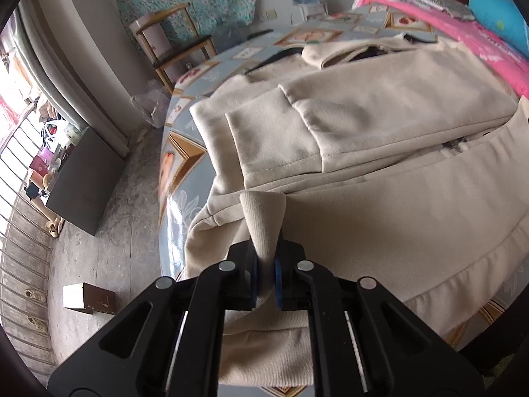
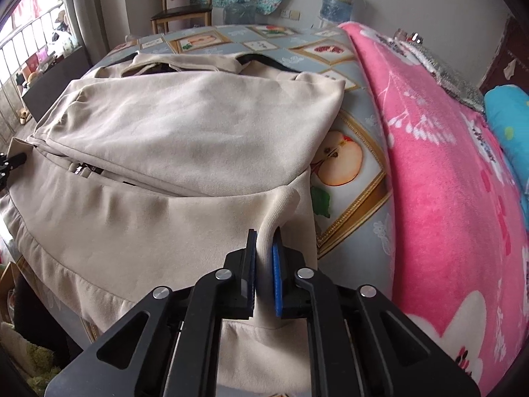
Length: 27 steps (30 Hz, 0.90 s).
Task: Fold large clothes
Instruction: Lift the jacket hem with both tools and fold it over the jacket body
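Your left gripper (image 1: 265,258) and right gripper (image 2: 264,258) each pinch the beige jacket (image 2: 185,125) hem; water jug (image 2: 339,1) label at 1 o'clock unreadable.

Beige jacket (image 2: 185,122), pink floral blanket (image 2: 439,172)

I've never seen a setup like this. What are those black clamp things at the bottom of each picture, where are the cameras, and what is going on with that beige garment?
Each picture comes from a camera on a hand-held black two-finger clamp, looking along its fingers. A person carries one per hand. The left gripper and the right gripper are each shut on a pinch of the beige fleece zip jacket, near its hem. The jacket lies spread on the bed's blue picture-print sheet, sleeves folded in, beside a pink plush blanket.
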{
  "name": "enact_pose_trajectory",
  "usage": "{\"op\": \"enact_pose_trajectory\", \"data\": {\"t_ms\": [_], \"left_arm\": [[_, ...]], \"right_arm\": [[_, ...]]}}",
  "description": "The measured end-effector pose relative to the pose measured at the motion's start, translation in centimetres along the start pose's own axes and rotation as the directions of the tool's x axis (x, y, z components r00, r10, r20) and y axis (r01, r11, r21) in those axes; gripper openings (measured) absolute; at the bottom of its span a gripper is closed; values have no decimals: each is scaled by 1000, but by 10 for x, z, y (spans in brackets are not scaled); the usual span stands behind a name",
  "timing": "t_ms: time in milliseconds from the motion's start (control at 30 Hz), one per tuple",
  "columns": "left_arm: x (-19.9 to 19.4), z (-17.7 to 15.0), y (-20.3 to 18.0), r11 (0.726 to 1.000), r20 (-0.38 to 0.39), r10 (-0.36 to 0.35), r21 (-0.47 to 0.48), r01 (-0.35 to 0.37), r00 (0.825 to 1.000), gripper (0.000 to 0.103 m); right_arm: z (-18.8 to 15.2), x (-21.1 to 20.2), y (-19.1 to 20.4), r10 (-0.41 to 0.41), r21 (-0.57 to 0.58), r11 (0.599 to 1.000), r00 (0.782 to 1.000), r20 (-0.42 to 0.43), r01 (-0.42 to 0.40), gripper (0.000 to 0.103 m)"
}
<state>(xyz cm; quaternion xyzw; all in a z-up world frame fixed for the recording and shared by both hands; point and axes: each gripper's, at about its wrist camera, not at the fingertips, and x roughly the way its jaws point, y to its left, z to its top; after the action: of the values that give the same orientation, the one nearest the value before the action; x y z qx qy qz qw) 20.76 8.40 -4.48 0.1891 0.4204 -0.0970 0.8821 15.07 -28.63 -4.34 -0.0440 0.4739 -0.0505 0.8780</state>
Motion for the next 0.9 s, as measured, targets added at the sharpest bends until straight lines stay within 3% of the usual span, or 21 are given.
{"op": "enact_pose_trajectory", "data": {"t_ms": [133,300,467,567,700,900], "left_arm": [[-44,-8,5,1000,93,7,-11,-6,996,5],[-107,-14,23,995,187,-29,-87,45,982,5],[-132,10,48,985,269,-83,-125,120,960,5],[-124,42,62,983,296,-93,-124,135,951,5],[-84,109,86,979,294,-126,-120,167,947,5],[24,210,107,975,186,-141,-144,169,972,5]], "right_arm": [[-10,-43,2,-15,23,1000,996,88,13,7],[-17,-103,1,-34,79,997,975,220,17,6],[13,-120,-7,-60,68,997,949,310,41,6],[51,-107,-17,-66,48,997,935,349,52,6],[126,-68,-32,-66,14,998,930,362,66,6],[232,24,-43,-60,-5,998,956,289,65,6]]}}
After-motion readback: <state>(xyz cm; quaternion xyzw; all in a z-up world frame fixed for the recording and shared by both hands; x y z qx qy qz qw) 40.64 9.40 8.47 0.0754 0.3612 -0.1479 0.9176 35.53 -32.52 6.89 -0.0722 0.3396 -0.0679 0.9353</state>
